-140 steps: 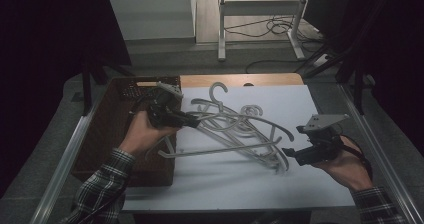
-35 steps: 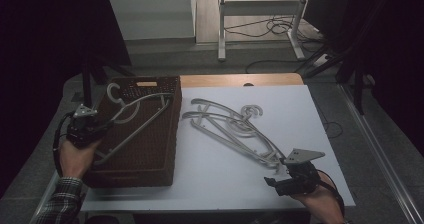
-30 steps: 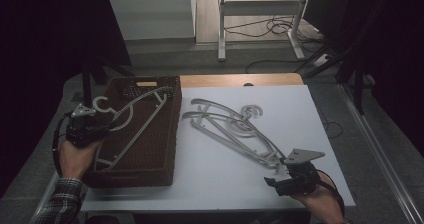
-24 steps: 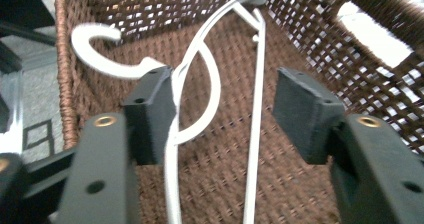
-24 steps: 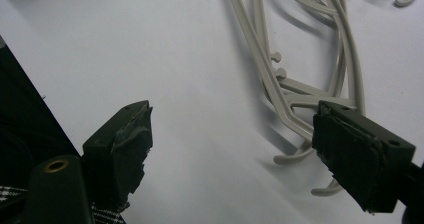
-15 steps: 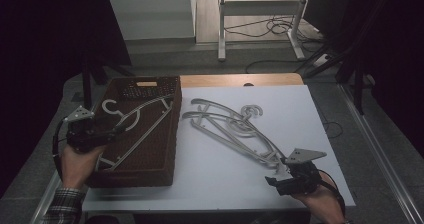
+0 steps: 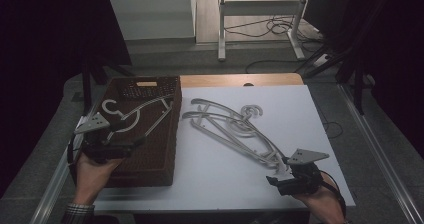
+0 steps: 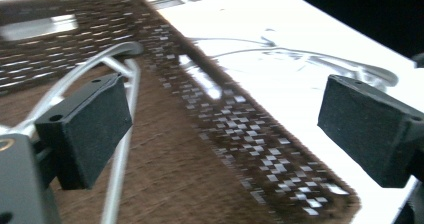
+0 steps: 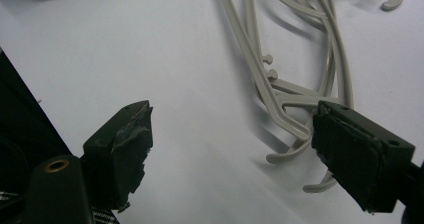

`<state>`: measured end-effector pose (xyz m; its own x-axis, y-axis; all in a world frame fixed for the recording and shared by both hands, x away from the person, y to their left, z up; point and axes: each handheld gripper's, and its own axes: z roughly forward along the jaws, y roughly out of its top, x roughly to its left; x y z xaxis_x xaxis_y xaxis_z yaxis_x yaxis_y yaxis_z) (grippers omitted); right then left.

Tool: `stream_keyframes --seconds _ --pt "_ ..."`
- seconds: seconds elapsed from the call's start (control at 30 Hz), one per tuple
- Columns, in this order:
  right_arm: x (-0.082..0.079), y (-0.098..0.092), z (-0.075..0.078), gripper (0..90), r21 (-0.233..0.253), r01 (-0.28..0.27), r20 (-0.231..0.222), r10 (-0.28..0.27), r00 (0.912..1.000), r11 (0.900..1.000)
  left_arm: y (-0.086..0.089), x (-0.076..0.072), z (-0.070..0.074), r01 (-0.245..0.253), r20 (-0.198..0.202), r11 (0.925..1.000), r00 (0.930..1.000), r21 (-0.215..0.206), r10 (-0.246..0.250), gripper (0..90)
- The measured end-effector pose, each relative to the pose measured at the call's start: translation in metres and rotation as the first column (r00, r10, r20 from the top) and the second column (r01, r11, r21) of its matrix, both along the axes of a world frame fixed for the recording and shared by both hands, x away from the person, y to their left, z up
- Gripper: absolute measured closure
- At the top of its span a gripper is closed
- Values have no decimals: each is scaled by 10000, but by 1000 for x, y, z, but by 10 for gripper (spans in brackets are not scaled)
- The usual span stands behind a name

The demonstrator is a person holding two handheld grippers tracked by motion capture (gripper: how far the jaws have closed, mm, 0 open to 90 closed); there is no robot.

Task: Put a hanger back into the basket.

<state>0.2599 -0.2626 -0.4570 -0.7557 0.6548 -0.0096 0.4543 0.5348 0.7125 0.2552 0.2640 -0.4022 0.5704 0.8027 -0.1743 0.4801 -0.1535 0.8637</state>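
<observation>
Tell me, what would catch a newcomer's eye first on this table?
Probably the tangle of pale plastic hangers sprawled across the middle of the white table. Next, the dark woven basket at the left, with one more hanger lying in it. A hand-held claw sits at each near corner, both open: the left claw over the basket, the right claw by the pile's near end.

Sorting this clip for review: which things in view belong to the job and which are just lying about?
In the job:
- hanger lying in the brown basket
- pile of hangers on the white board
- left hand-held gripper, open
- right hand-held gripper, open

Lying about:
- metal stand
- floor cables
</observation>
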Motion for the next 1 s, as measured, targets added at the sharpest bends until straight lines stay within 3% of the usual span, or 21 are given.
stream_keyframes --seconds 0.37,0.53,0.67,0.7,0.9,1.0 --pt "-4 -2 6 158 385 1 472 -19 9989 9993 -39 -24 -13 967 159 9948 9952 -328 -963 27" --pt "-5 -4 7 156 631 5 612 -43 9981 9980 -64 -35 -16 1455 268 9892 9891 -176 -1451 11" --pt "-5 -5 7 156 708 -3 636 -42 9980 9975 -75 -38 -21 1772 451 9836 9834 -348 -1756 11" --pt "-5 -6 7 152 723 -9 690 -42 9976 9974 -81 -40 -27 1864 560 9821 9812 -257 -1848 11" --pt "-4 -8 4 140 736 16 668 -66 9977 9973 -94 -43 -39 2068 328 9783 9778 94 -2070 6" --pt "-3 -10 2 137 743 55 640 -103 9979 9972 -102 -45 -42 2158 311 9753 9756 470 -2174 0"
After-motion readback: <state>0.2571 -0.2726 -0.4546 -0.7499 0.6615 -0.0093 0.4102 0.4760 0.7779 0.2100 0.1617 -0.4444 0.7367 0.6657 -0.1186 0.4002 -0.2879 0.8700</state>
